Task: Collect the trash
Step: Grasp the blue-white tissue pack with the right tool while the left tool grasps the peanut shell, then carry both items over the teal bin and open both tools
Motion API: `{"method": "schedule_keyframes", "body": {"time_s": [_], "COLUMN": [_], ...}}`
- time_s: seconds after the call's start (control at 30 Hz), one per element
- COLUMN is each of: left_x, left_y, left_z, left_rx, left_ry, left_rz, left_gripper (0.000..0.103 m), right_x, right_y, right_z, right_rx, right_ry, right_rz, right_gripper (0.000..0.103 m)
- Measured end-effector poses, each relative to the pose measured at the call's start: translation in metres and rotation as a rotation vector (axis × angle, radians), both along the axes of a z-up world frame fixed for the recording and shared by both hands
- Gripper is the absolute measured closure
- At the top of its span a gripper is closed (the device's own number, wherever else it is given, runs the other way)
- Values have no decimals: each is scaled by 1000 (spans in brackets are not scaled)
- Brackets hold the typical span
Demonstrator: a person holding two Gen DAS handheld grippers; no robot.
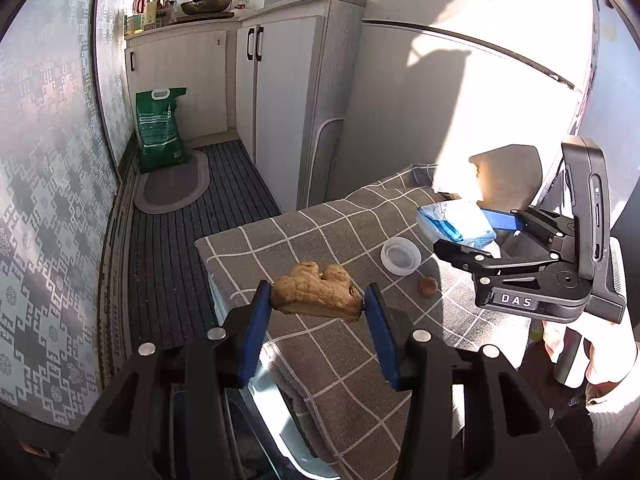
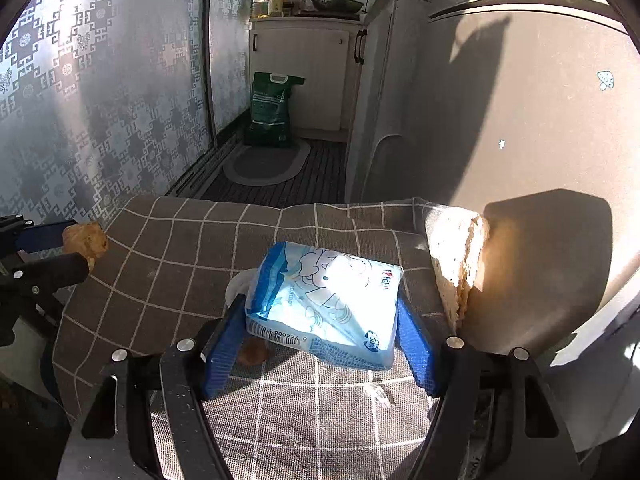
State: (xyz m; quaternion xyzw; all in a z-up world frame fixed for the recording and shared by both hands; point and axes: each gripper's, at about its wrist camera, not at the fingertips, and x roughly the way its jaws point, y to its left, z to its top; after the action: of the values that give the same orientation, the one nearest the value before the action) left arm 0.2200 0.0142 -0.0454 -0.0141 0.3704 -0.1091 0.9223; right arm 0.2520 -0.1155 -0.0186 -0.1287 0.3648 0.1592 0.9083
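My left gripper (image 1: 318,300) is shut on a knobbly brown ginger root (image 1: 316,292) and holds it above the near edge of the grey checked cloth (image 1: 320,228). It also shows at the left of the right wrist view (image 2: 86,242). My right gripper (image 2: 320,320) is shut on a blue and white tissue pack (image 2: 328,304), lifted a little off the cloth (image 2: 180,264). In the left wrist view the pack (image 1: 456,222) sits in the right gripper (image 1: 476,236). A clear plastic lid (image 1: 400,258) and a small brown nut (image 1: 427,287) lie on the cloth.
The nut (image 2: 253,354) lies under the pack. A torn cardboard piece (image 2: 460,264) leans at the cloth's right edge against a white appliance (image 2: 520,100). Beyond are white cabinets (image 1: 276,100), a green bag (image 1: 162,128) and an oval mat (image 1: 172,184) on the dark floor.
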Motion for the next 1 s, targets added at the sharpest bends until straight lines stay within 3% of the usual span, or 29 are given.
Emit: {"method": "schedule_keyframes", "body": {"time_s": [0.4, 1.0], "left_x": [-31, -81], "left_y": [42, 126], "left_z": [6, -14], "left_rx": [7, 9], "left_ry": [-6, 46], "left_rz": [66, 198], "left_gripper": [53, 53], "right_x": [-23, -58], "right_y": [56, 155], "right_z": [16, 15], "right_rx": [83, 65], "right_ry": [36, 76], "right_rz": [152, 358], "right_gripper": [31, 31]}}
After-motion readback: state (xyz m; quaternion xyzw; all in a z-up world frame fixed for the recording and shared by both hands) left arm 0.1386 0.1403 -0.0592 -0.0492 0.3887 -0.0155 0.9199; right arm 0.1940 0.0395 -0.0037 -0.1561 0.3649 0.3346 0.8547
